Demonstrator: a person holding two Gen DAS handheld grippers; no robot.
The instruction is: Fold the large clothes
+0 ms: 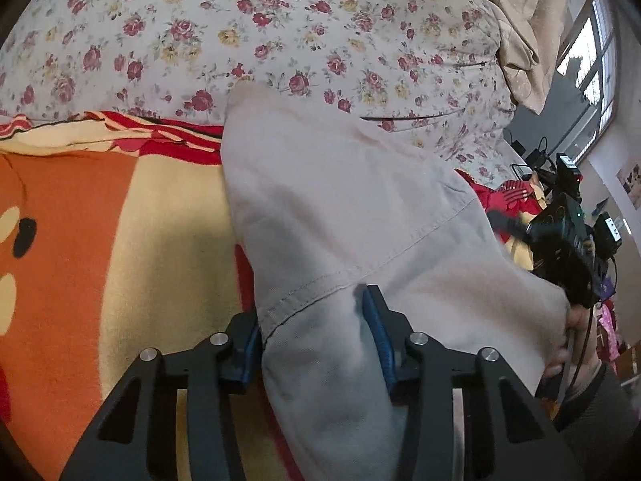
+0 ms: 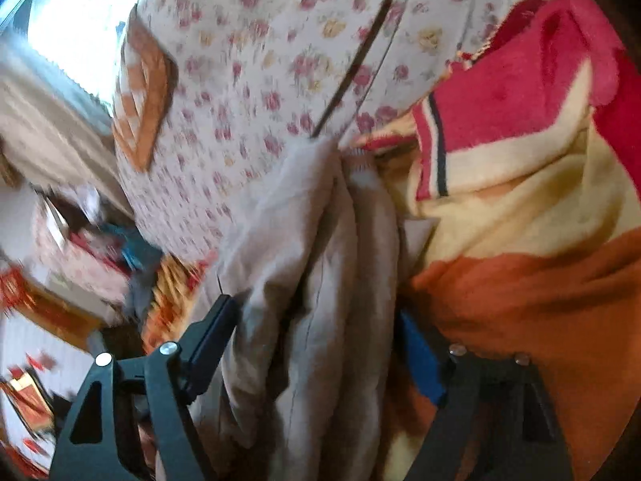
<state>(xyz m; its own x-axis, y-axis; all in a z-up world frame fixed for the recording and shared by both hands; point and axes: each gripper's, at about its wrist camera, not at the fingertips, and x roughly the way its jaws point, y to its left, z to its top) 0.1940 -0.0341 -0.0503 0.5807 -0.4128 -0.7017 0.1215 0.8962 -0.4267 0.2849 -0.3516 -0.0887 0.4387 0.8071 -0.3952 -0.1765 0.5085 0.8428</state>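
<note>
My left gripper [image 1: 312, 336] pinches the beige garment [image 1: 340, 208], which lies on the orange-and-cream blanket [image 1: 120, 240] beside floral bedding [image 1: 280, 32] (window [image 1: 593, 60] at right). My right gripper [image 2: 320, 340] stands spread around bunched folds

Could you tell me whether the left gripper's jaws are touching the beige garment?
Touching. The left wrist view shows the beige garment bunched between the left gripper's jaws, with both blue pads pressed against the cloth.
</note>
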